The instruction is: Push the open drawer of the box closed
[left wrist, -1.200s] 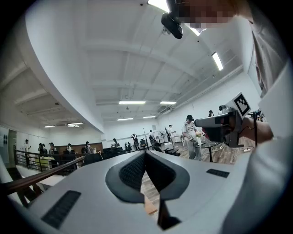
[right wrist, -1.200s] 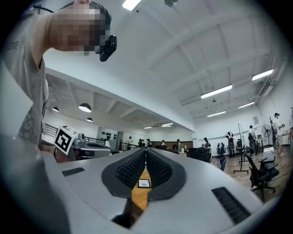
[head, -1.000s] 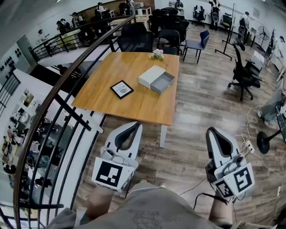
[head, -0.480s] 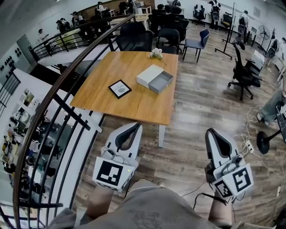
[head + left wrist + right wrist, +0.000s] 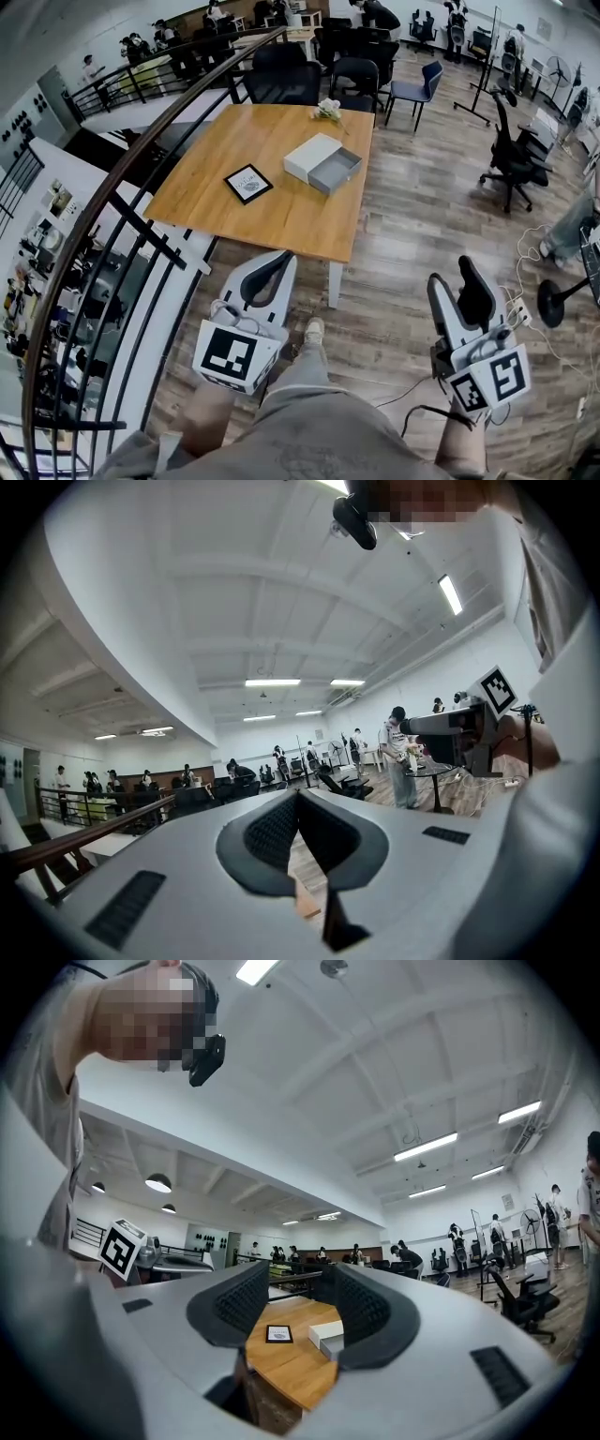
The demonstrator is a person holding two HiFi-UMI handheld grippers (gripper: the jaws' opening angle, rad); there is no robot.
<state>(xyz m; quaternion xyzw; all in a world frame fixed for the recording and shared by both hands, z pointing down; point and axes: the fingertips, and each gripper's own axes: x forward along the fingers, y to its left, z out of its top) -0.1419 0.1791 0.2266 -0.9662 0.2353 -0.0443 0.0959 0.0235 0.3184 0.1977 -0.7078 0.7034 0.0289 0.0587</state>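
Observation:
The white box [image 5: 312, 157] lies on the far half of the wooden table [image 5: 272, 211], with its grey drawer [image 5: 337, 172] pulled out toward the right edge. Both grippers hang well short of the table, over the floor. My left gripper [image 5: 282, 259] is shut, its pads meeting with nothing between them [image 5: 296, 797]. The jaws of my right gripper [image 5: 457, 277] are opening and hold nothing. Through their gap [image 5: 300, 1283] I see the table, the box [image 5: 325, 1332] and the drawer [image 5: 334, 1347] far ahead.
A small framed picture [image 5: 248, 184] lies left of the box, and a flower bunch [image 5: 329, 112] sits at the table's far edge. A black railing [image 5: 122, 197] runs along my left. Chairs [image 5: 356, 80] stand behind the table, an office chair [image 5: 511, 155] and a fan [image 5: 558, 300] to the right.
The right gripper's jaws have gone from shut to apart. A foot has come into view below the table's near edge, and the table sits slightly nearer.

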